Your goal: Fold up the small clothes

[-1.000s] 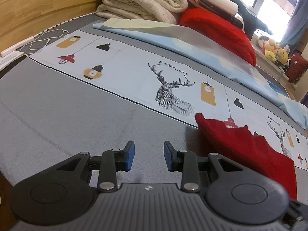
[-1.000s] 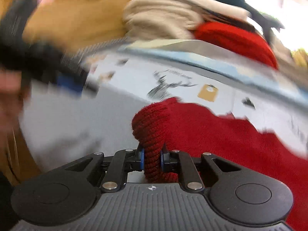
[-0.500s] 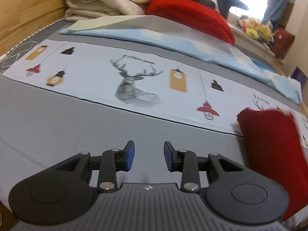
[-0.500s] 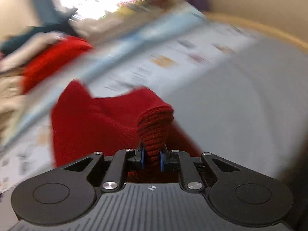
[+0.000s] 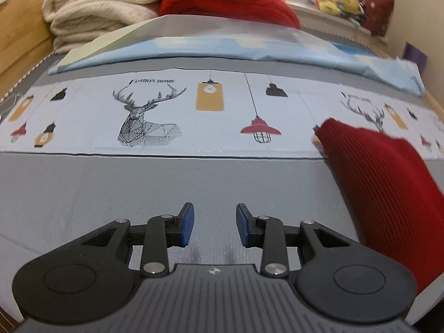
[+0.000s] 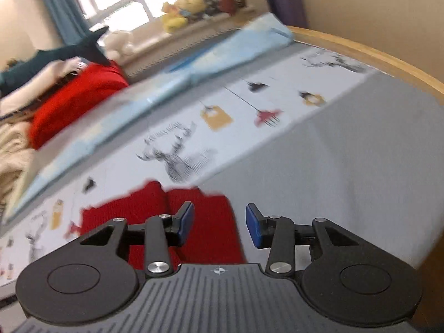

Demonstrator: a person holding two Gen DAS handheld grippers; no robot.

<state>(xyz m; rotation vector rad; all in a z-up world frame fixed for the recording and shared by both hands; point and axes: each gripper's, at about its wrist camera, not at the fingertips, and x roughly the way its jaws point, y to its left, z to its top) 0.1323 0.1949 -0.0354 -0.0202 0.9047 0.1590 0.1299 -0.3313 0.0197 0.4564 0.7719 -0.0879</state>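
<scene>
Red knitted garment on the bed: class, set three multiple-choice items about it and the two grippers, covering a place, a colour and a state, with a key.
1. Where does the red knitted garment lie?
A. on the cream blanket pile
B. on the bed cover, across the grey band and the printed strip
C. on the windowsill

2. What colour are the gripper pads?
A. blue
B. green
C. white

3. How is the right gripper?
A. shut on the garment
B. open, holding nothing
C. out of view

Key: B, it spans both fabrics; A, pads show blue; B, jaws stand apart.

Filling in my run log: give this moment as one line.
left gripper: open, empty, over grey sheet | right gripper: open, empty | red knit garment: lying on bed
</scene>
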